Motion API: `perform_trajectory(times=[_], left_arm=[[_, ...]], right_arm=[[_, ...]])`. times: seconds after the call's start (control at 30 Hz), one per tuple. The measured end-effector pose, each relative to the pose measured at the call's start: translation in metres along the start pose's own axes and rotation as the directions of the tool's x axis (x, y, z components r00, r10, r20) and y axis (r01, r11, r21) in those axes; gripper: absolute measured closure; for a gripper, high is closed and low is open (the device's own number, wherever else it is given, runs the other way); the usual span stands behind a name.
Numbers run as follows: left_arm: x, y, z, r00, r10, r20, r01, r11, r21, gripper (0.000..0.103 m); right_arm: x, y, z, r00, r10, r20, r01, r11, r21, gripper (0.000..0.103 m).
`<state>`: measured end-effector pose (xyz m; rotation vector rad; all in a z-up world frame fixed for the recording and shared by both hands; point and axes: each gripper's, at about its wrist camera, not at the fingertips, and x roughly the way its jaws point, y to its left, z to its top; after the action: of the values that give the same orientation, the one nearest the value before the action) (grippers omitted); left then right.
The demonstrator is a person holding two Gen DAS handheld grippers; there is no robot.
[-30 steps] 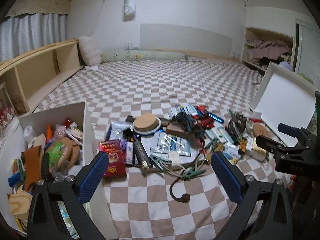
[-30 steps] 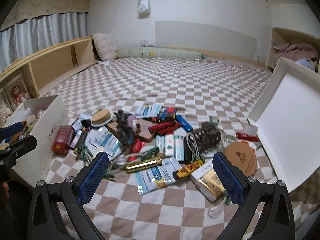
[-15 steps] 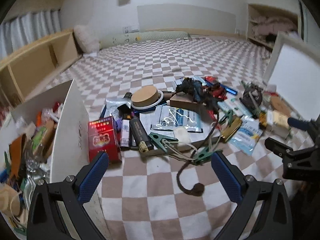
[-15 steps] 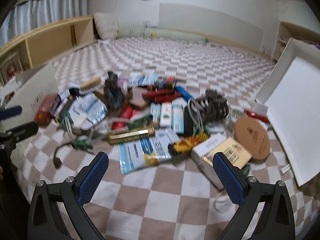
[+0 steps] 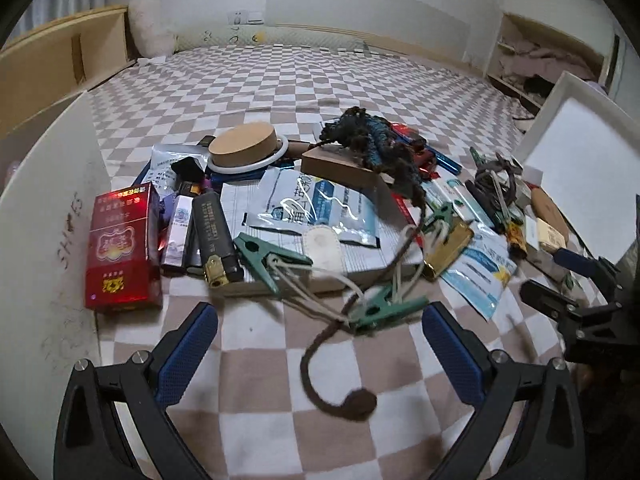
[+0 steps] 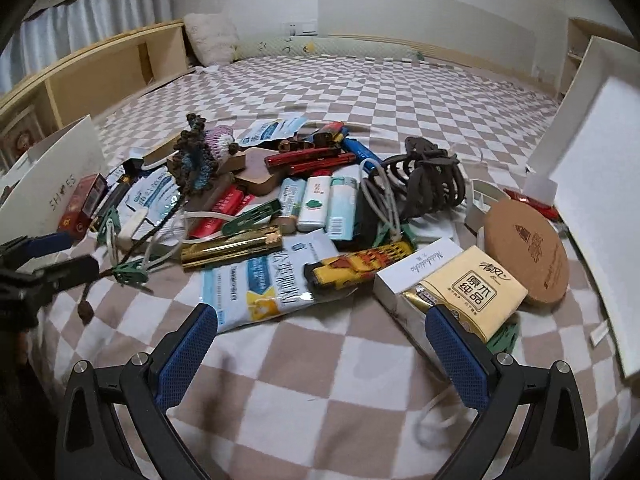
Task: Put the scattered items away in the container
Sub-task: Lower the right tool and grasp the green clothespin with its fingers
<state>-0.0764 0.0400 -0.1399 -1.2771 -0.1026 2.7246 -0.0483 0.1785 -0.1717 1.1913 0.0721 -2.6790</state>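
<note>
Over the checkered beige-and-white blanket (image 5: 280,80), both grippers hovered low, left gripper (image 5: 320,344) and right gripper (image 6: 322,344) spread wide, empty; scattered clutter lay ahead, beside the white cardboard box (image 5: 48,208), including a glossy red carton (image 5: 120,246).

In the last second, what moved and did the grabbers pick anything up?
Both grabbers dropped lower and closer to the pile. The left gripper now hangs just short of the green clip, and the right gripper is near the blue-and-white packet. Neither picked anything up; both are open and empty. The pile itself looks unmoved.
</note>
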Motion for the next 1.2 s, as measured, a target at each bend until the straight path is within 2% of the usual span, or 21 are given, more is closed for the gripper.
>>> perform_trajectory(times=[0.13, 0.23, 0.37, 0.43, 0.5, 0.53, 0.6, 0.63, 0.67, 0.77, 0.9, 1.07, 1.2], left_arm=[[0.009, 0.003, 0.003, 1.0, -0.028, -0.001, 0.028, 1.0, -0.012, 0.0], [0.017, 0.009, 0.005, 0.998, -0.065, -0.019, 0.064, 0.996, -0.061, 0.003], [0.026, 0.016, 0.003, 0.997, -0.063, -0.038, 0.059, 0.993, -0.099, 0.026], [0.027, 0.016, 0.001, 0.998, -0.051, -0.037, 0.047, 0.995, -0.091, 0.03], [0.027, 0.016, -0.001, 0.999, -0.043, -0.025, 0.041, 0.996, -0.081, 0.039], [0.027, 0.017, -0.002, 0.999, -0.038, -0.021, 0.037, 0.996, -0.08, 0.047], [0.026, 0.02, -0.003, 1.0, -0.023, -0.016, 0.021, 0.996, -0.082, 0.055], [0.025, 0.022, -0.004, 1.0, -0.021, -0.014, 0.019, 0.997, -0.081, 0.065], [0.024, 0.025, -0.006, 1.0, -0.022, -0.015, 0.021, 0.996, -0.082, 0.074], [0.02, 0.033, -0.009, 1.0, -0.009, -0.015, 0.008, 0.996, -0.093, 0.091], [0.013, 0.036, -0.015, 1.0, -0.012, -0.022, 0.01, 0.995, -0.1, 0.096], [0.003, 0.023, -0.027, 1.0, -0.004, -0.027, 0.003, 0.999, -0.041, 0.096], [-0.009, 0.017, -0.038, 1.0, 0.0, -0.02, 0.0, 1.0, -0.005, 0.096]], right_arm=[[-0.01, -0.016, 0.002, 0.999, 0.051, 0.007, -0.052, 0.998, 0.048, 0.0], [-0.017, -0.027, 0.0, 0.998, 0.066, 0.013, -0.067, 0.994, 0.086, 0.0], [-0.026, -0.041, -0.004, 0.999, 0.026, 0.044, -0.032, 0.99, 0.136, 0.0], [-0.03, -0.048, -0.003, 0.998, 0.022, 0.066, -0.032, 0.986, 0.163, 0.0], [-0.032, -0.054, 0.0, 0.997, 0.005, 0.075, -0.018, 0.985, 0.172, 0.0], [-0.032, -0.057, 0.001, 0.997, -0.003, 0.076, -0.01, 0.985, 0.172, 0.0], [-0.031, -0.064, 0.002, 0.997, -0.02, 0.072, 0.006, 0.984, 0.18, 0.0], [-0.029, -0.068, 0.002, 0.997, -0.022, 0.068, 0.009, 0.981, 0.192, 0.0], [-0.027, -0.072, 0.002, 0.998, -0.02, 0.06, 0.007, 0.978, 0.21, 0.0], [-0.025, -0.072, -0.002, 0.999, 0.016, 0.05, -0.027, 0.973, 0.23, 0.0], [-0.022, -0.047, -0.003, 0.997, 0.066, 0.038, -0.071, 0.981, 0.178, 0.0], [-0.014, -0.007, -0.002, 0.984, 0.176, 0.017, -0.177, 0.979, 0.102, 0.0], [-0.003, 0.025, 0.003, 0.973, 0.231, -0.007, -0.23, 0.971, 0.059, 0.0]])
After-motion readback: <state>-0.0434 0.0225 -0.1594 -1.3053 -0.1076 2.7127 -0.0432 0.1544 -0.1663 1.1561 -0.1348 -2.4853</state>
